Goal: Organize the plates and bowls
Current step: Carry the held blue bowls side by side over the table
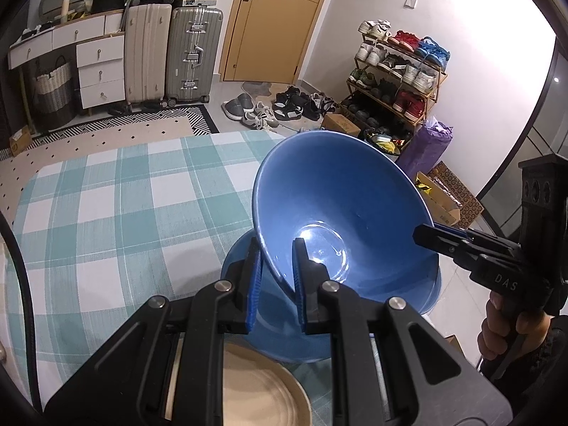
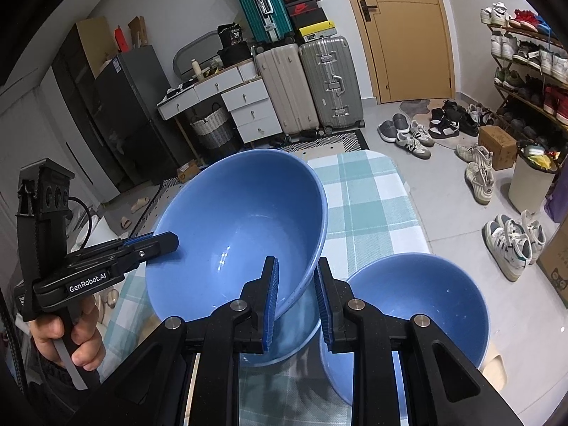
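A deep blue bowl (image 1: 337,184) (image 2: 241,213) hangs tilted over the table, held at two sides of its rim. My left gripper (image 1: 277,245) is shut on the near rim, one finger inside and one outside the bowl; the right wrist view shows it (image 2: 170,239) at the bowl's left edge. My right gripper (image 2: 296,262) is shut on the opposite rim and shows in the left wrist view (image 1: 426,232) at the right. A second blue bowl (image 2: 426,312) (image 1: 426,294) sits low beside and partly under the held one. A beige plate (image 1: 262,390) lies under my left gripper.
The table (image 1: 106,213) (image 2: 365,195) has a teal and white checked cloth. On the floor beyond lie loose shoes (image 2: 415,142), a shoe rack (image 1: 397,71), a cardboard box (image 2: 497,145) and a bin (image 2: 529,181). Suitcases (image 1: 191,53) and white drawers (image 1: 99,71) line the far wall.
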The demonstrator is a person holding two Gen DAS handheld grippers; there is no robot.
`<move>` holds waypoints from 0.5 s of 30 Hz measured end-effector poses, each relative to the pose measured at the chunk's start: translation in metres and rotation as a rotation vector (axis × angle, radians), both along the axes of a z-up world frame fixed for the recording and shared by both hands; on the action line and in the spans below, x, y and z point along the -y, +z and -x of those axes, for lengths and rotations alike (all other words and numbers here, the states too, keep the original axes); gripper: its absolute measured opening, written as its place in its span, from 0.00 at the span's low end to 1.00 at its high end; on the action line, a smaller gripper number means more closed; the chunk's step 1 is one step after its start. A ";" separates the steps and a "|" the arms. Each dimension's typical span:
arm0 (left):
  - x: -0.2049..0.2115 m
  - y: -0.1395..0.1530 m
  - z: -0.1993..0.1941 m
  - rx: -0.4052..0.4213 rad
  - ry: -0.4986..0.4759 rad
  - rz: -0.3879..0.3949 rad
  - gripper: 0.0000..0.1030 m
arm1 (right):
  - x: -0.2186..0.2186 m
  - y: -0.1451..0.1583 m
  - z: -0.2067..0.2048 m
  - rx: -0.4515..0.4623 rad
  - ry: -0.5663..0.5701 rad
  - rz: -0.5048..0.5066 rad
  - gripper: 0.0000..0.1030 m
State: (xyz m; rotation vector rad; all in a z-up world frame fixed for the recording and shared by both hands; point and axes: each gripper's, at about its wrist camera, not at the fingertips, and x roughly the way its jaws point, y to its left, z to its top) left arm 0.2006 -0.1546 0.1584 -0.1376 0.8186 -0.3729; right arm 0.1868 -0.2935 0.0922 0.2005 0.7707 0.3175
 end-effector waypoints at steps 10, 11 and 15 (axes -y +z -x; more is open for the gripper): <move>-0.006 -0.028 -0.002 -0.012 0.005 -0.008 0.12 | -0.010 -0.016 -0.002 -0.013 0.005 0.007 0.22; -0.005 -0.029 -0.002 -0.014 0.005 -0.007 0.12 | -0.011 -0.018 -0.002 -0.013 0.005 0.007 0.22; -0.008 -0.041 -0.004 -0.023 0.009 -0.012 0.12 | -0.014 -0.023 -0.006 -0.022 0.009 0.012 0.22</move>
